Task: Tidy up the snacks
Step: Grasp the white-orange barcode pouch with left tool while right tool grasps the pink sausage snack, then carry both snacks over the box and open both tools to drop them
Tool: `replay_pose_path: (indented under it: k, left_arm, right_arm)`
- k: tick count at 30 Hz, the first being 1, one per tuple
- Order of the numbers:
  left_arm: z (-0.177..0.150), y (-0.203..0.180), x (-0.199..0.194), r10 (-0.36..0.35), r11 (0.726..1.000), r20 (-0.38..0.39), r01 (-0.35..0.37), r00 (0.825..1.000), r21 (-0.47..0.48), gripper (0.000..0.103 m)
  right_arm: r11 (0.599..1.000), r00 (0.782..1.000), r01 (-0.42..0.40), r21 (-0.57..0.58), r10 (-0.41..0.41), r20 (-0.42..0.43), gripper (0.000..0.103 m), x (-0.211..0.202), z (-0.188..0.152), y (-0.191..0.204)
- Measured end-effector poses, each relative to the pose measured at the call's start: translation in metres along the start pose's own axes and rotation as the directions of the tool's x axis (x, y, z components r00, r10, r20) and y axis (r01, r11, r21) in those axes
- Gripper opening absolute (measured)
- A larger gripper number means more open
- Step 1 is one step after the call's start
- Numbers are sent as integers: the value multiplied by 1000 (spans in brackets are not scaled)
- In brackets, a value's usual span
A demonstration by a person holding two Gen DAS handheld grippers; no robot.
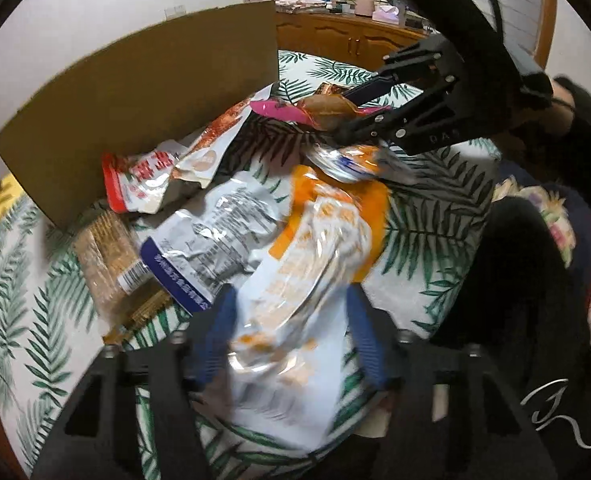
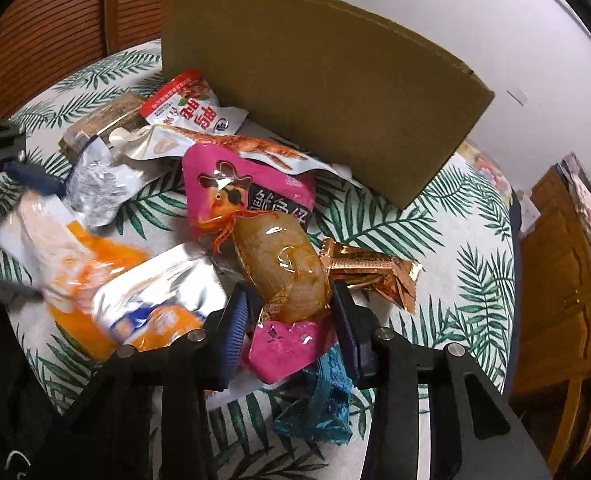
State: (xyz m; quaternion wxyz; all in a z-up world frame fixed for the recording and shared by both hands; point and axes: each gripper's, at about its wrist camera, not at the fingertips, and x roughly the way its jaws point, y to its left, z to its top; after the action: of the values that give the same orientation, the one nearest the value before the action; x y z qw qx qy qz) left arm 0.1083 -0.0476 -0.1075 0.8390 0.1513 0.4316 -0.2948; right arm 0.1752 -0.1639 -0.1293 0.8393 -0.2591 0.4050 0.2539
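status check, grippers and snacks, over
Left gripper shut on orange bag. Right gripper shut on pink pouch. Loose snacks crowd the box front.

Both wrist views look steeply down, close, sharing the snack pile point(image 1: 255, 216).

The orange-and-white bag point(image 1: 315, 264) between my left hand-held gripper's point(image 1: 291, 336) ribbed blue pads was glossy, crinkled plastic film. The pink pouch point(image 2: 255, 200) had a clear, shiny window over its brownish contents, and my right hand-held gripper's point(image 2: 291, 316) matt black arms carried bright metal screws. The copper-coloured wrapper point(image 2: 375, 272) looked metallic and creased. The silver-backed pack point(image 2: 163, 284) gleamed like foil. The cardboard panel point(image 2: 315, 80) was matt brown and smooth. The leaf-print cloth point(image 2: 455, 260) over the surface looked soft and dull. The cabinet point(image 2: 555, 280) was varnished wood.
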Motion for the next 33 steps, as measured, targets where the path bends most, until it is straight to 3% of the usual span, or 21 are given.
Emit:
replay_pose_path:
  k: [14, 33]
  left_arm:
    - [-10, 5, -14, -9, 1000, 29, 10, 1000, -20, 36]
    - [-11, 6, -60, 14, 997, 180, 1, 984, -81, 35]
  right_arm:
    - [1000, 999, -11, 25, 10, 37, 39, -13, 0, 4]
    - [996, 993, -16, 92, 5, 120, 38, -39, -4, -4]
